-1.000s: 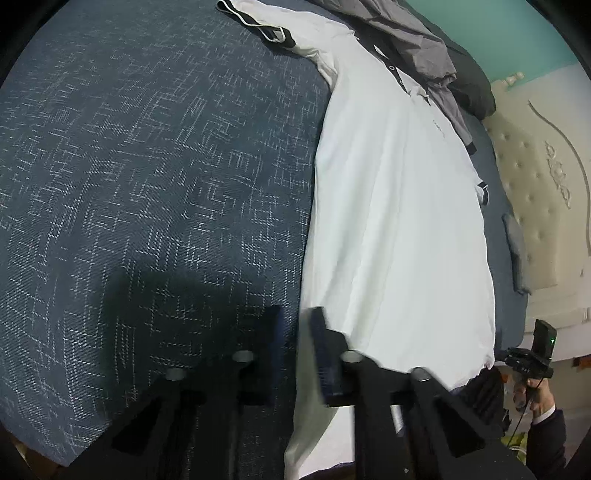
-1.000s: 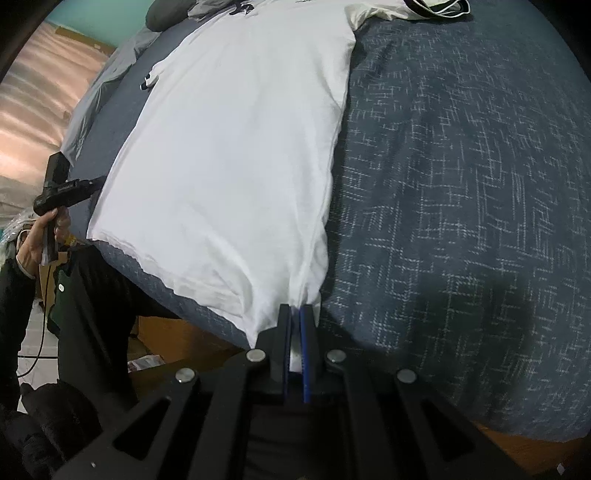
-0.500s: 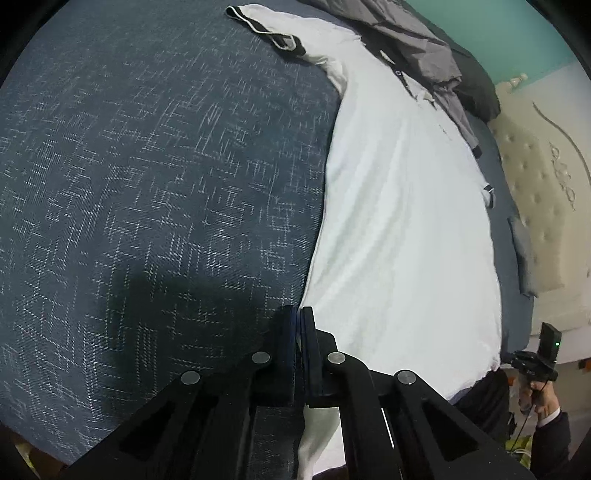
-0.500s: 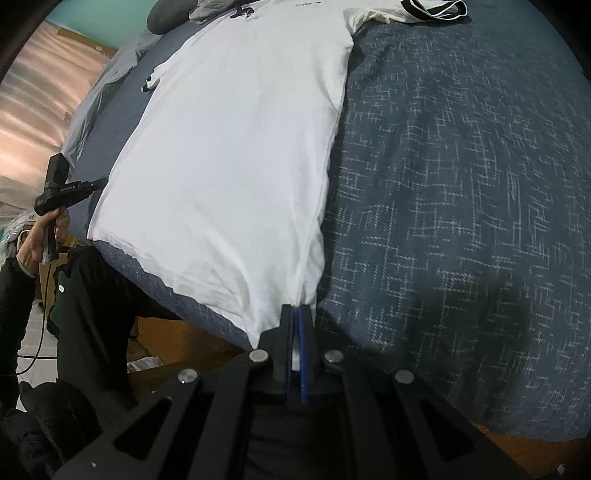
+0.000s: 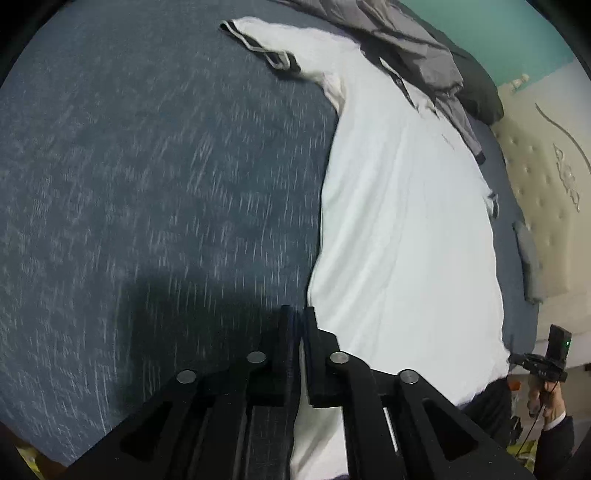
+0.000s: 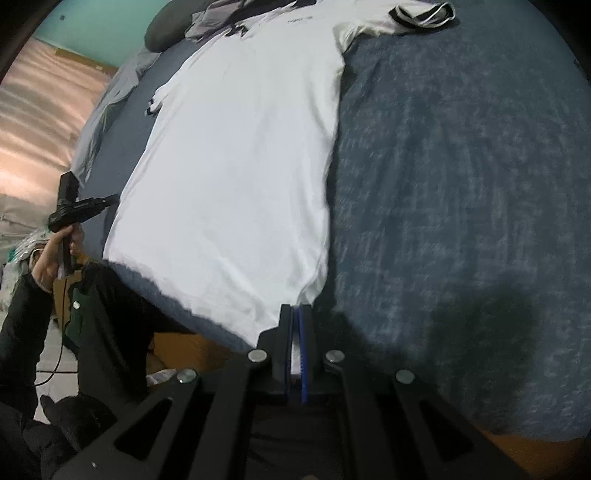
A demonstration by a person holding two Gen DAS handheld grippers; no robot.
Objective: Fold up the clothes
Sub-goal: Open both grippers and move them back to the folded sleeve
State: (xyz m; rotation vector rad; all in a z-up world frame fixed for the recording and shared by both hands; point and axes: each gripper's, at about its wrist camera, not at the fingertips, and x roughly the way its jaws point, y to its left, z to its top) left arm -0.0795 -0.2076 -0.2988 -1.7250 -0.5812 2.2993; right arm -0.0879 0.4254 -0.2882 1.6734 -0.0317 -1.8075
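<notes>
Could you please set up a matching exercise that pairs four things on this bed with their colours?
Things:
1. polo shirt
2. bedspread
3. jacket
4. sleeve cuff

Colours:
A. grey
B. white
C. black with a white stripe
D. dark blue with pale flecks

Pairs: 1-B, 2-D, 3-A, 4-C

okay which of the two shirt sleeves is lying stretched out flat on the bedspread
The sleeve with the black-and-white striped cuff, spread onto the dark blue bedspread. The other sleeve is mostly tucked against the white shirt.
</notes>
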